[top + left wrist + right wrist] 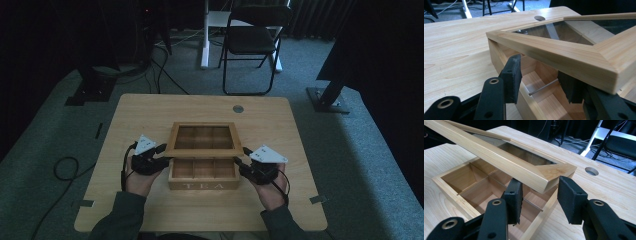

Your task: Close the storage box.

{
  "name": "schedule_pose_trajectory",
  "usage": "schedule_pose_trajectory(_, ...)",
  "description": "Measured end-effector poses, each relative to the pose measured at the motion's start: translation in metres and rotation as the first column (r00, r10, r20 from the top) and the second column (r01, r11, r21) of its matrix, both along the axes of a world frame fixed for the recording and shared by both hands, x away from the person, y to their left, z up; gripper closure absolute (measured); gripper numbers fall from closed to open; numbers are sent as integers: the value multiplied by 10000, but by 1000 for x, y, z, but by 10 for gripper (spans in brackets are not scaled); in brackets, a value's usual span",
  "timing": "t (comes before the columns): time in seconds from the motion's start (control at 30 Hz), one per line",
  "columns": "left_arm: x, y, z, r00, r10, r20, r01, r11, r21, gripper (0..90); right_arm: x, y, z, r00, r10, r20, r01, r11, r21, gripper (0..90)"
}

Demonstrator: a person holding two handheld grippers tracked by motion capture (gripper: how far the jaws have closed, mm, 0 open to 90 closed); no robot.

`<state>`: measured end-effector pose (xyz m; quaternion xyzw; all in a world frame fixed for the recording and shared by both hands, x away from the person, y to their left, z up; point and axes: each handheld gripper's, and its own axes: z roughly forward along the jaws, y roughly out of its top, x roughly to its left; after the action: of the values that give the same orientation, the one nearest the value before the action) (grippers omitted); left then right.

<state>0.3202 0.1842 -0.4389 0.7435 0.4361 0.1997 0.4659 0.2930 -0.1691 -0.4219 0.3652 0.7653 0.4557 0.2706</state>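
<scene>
A wooden tea box (204,185) marked TEA stands at the table's near middle, its compartments empty. Its glass-paned lid (202,150) is lifted at the front and hinged at the back. My left gripper (162,155) sits at the lid's front left corner, and my right gripper (240,164) at the front right corner. In the left gripper view the jaws (540,72) stand open astride the box wall (496,53), one under the lid (564,53). In the right gripper view the open gripper (540,182) straddles the lid's corner (554,171), one jaw inside the box (451,192).
The wooden table (150,115) has a round cable hole (238,108) behind the box. A black folding chair (252,40) and a white desk leg (205,35) stand beyond the table. Cables lie on the carpet at left (65,167).
</scene>
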Motion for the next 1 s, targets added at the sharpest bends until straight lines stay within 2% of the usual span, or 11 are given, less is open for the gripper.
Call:
schedule_pose_trajectory(0.33, -10, 5, -3, 9998, -54, -168, 52, 9999, -110, 507, -3, 1, -5, 9999, -18, -100, 17, 10000, -56, 550)
schedule_pose_trajectory(0.6, -18, 9, -4, 9999, -82, -152, 79, 9998, -199, 491, -4, 1, -7, 9999, -22, -111, 21, 10000, -89, 549)
schedule_pose_trajectory(0.87, -25, 8, -4, 9999, -148, -83, 146, 9997, -209, 472, -6, 2, -10, 9999, -63, -139, 61, 9998, -184, 549)
schedule_pose_trajectory(1.0, -28, 5, -4, 9997, -232, 102, 233, 9996, -153, 472, -6, 2, -11, 9998, -66, -161, 63, 9998, -203, 549)
